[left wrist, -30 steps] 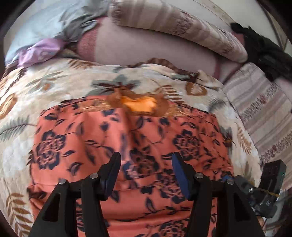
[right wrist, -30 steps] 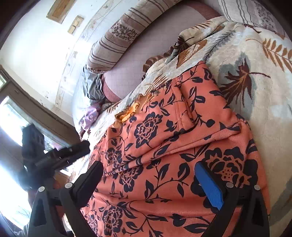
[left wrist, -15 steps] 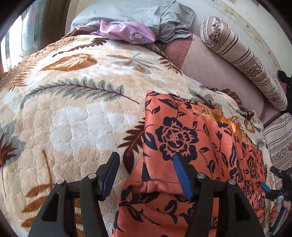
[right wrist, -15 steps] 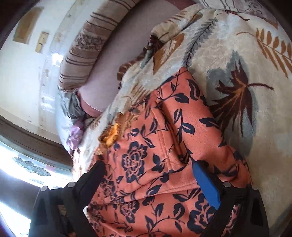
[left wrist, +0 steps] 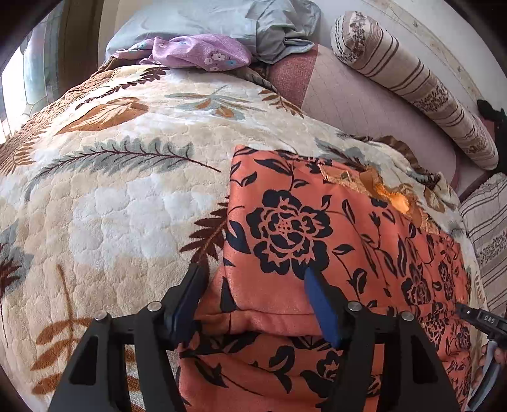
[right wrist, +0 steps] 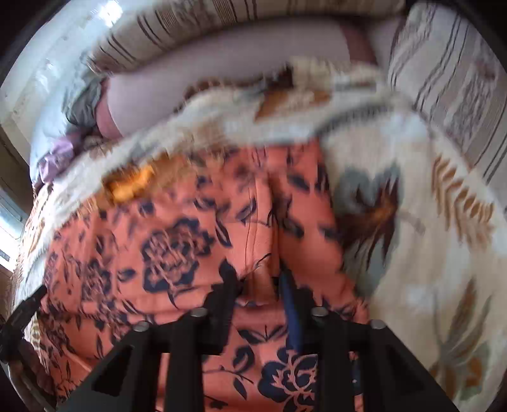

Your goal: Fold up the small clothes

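Observation:
An orange garment with dark blue flowers (left wrist: 317,228) lies flat on a cream leaf-print blanket (left wrist: 111,196). My left gripper (left wrist: 253,282) is open, its jaws straddling the garment's near left corner, where a folded hem shows. In the right wrist view, which is blurred, the garment (right wrist: 177,241) fills the middle. My right gripper (right wrist: 259,285) is shut on a pinched ridge of the orange cloth near its right edge. The right gripper's tip shows in the left wrist view at the far right (left wrist: 481,320).
A striped bolster (left wrist: 418,85) and a pinkish cushion (left wrist: 364,114) lie at the back. A lilac cloth (left wrist: 202,52) and a pale blue cloth (left wrist: 221,22) are piled at the back left. A striped pillow (right wrist: 453,73) sits at the right.
My right gripper has closed from wide open onto a fold of the garment and swung round. My left gripper has settled lower over the garment's left corner, still open.

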{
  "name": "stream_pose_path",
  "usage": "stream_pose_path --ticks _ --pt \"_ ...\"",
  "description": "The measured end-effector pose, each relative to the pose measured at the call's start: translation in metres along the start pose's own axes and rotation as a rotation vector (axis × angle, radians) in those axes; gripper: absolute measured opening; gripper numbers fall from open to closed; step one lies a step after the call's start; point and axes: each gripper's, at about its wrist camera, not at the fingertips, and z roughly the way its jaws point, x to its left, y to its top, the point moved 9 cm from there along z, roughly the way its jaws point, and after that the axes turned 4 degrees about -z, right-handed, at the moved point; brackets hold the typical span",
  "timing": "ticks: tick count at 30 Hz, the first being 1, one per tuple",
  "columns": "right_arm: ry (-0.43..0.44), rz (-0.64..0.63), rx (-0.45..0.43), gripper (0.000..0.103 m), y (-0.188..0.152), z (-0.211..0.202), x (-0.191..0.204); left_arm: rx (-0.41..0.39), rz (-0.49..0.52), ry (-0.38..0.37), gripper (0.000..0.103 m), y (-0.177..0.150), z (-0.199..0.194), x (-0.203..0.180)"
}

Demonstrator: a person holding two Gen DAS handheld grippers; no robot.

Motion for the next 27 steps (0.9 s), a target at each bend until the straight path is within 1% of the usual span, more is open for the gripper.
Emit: stream_pose_path --ticks 1,2,3,5,7,8,9,11,13,14,15,16,17,18,20,21,23,24,25,26,27 --pt "0.02 0.005 -0.037 0.048 0.003 -0.01 0.0 0.007 0.022 0.02 0.069 -0.002 0.003 0.0" --pt "0.027 0.028 -0.046 0.059 0.005 -0.018 0.0 -0.002 0.036 0.028 0.07 -0.003 0.002 -0.001" --pt "0.035 0.052 -0.066 0.064 0.009 -0.027 -0.001 -0.002 0.039 0.036 0.07 -0.002 0.002 -0.002" --pt "0.065 0.055 -0.119 0.064 0.023 -0.048 0.004 0.001 0.044 0.044 0.072 -0.002 0.004 -0.002" --pt "0.134 0.051 -0.176 0.065 0.04 -0.067 0.016 -0.001 0.049 0.048 0.072 -0.002 0.004 -0.002" --pt "0.184 0.054 -0.192 0.07 0.047 -0.073 0.023 -0.001 0.05 0.049 0.072 -0.002 0.004 -0.002" --pt "0.233 0.067 -0.195 0.077 0.054 -0.074 0.03 0.0 0.051 0.049 0.073 -0.002 0.004 -0.003" --pt "0.327 0.112 -0.173 0.079 0.065 -0.062 0.041 0.001 0.053 0.05 0.073 -0.002 0.005 -0.003" --pt "0.399 0.167 -0.117 0.079 0.066 -0.036 0.049 0.001 0.055 0.05 0.074 -0.003 0.005 -0.003" --pt "0.396 0.199 -0.094 0.079 0.065 -0.021 0.043 0.002 0.056 0.05 0.074 -0.003 0.005 -0.003" --pt "0.357 0.232 -0.061 0.079 0.06 -0.003 0.033 0.003 0.055 0.049 0.074 -0.002 0.006 -0.003" --pt "0.295 0.286 -0.019 0.079 0.052 0.016 0.017 0.005 0.055 0.047 0.075 -0.002 0.006 -0.003" --pt "0.308 0.343 -0.02 0.076 0.049 0.02 0.008 0.007 0.056 0.046 0.075 -0.002 0.006 -0.003" --pt "0.321 0.362 -0.047 0.075 0.054 0.016 0.009 0.008 0.059 0.049 0.075 -0.002 0.007 -0.003" --pt "0.301 0.299 -0.084 0.077 0.063 0.0 0.023 0.009 0.062 0.055 0.077 -0.002 0.007 -0.003" --pt "0.319 0.26 -0.1 0.077 0.069 -0.007 0.034 0.012 0.067 0.06 0.077 -0.002 0.008 -0.004" --pt "0.353 0.217 -0.11 0.077 0.081 -0.009 0.048 0.013 0.075 0.066 0.078 -0.002 0.009 -0.006" --pt "0.343 0.206 -0.106 0.078 0.083 -0.003 0.047 0.013 0.075 0.065 0.078 -0.002 0.009 -0.006" --pt "0.298 0.199 -0.09 0.078 0.083 0.008 0.041 0.015 0.074 0.061 0.079 -0.002 0.009 -0.006" --pt "0.216 0.213 -0.052 0.078 0.078 0.025 0.026 0.018 0.072 0.056 0.079 -0.002 0.01 -0.005" --pt "0.219 0.265 -0.033 0.074 0.073 0.036 0.015 0.021 0.071 0.052 0.079 -0.002 0.009 -0.005"
